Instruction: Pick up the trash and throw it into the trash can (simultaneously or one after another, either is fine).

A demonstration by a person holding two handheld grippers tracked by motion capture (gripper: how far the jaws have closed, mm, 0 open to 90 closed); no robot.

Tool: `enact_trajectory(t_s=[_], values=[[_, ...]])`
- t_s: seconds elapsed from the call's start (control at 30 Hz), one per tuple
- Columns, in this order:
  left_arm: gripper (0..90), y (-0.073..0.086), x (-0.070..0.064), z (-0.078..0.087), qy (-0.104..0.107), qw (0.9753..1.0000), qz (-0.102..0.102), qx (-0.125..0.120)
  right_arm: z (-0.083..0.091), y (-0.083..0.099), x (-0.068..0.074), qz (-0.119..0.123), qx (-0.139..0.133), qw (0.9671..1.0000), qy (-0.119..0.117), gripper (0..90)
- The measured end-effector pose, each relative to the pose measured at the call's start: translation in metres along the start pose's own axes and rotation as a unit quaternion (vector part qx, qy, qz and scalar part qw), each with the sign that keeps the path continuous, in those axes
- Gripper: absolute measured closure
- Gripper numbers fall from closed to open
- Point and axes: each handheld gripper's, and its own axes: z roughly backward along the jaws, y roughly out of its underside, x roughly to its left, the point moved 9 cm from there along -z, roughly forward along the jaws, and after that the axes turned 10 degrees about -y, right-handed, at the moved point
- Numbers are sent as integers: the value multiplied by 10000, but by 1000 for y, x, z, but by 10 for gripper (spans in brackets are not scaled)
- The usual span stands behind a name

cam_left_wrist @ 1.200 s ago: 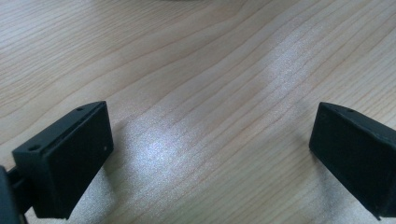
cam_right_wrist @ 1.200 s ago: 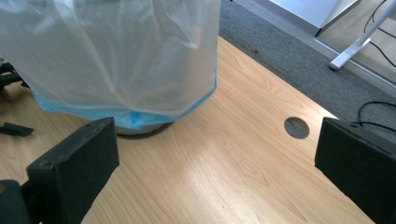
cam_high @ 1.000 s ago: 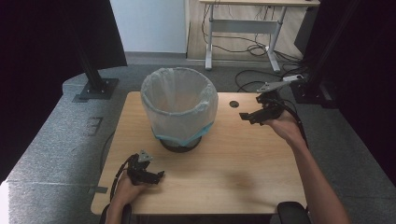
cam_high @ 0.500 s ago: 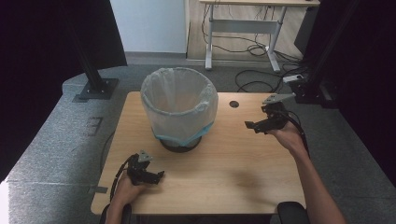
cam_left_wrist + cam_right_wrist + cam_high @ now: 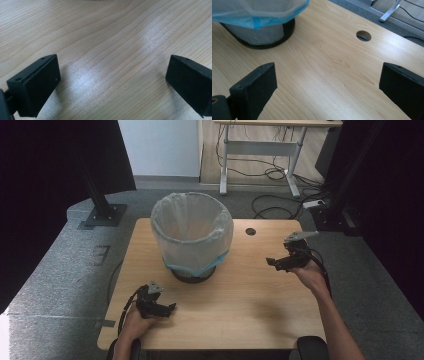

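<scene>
Your right gripper [image 5: 274, 263] has drifted nearer along the right of the light wooden table [image 5: 250, 305], jaws apart; your left gripper [image 5: 170, 308] stays near-left, spread. The black mesh bin lined with a white bag [image 5: 192, 237] stands far-centre.

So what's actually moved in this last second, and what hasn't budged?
The right gripper drew back from the far table edge toward the person, staying to the right of the bin, its black fingers wide apart with nothing between them. Nothing was picked up or let go. The left gripper, also open, the white-lined mesh bin and the wooden table stayed put.
</scene>
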Motion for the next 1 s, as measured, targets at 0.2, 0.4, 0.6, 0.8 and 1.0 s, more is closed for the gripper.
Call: enact_trajectory(t_s=[0.2,0.4,0.6,0.8,1.0], values=[[0,0,0,0,-1,10000,-2,6,-5,14,-2,-53,21,10000,40,8],[0,0,0,0,4,10000,1,5,-9,27,-3,-105,52,9999,65,8],[0,0,0,0,4,10000,-2,4,-16,43,-4,-132,138,9998,73,8],[0,0,0,0,-1,10000,-2,6,-21,54,-2,-159,167,9997,59,7],[0,0,0,0,0,10000,-2,7,-28,69,1,-153,262,9995,60,7]])
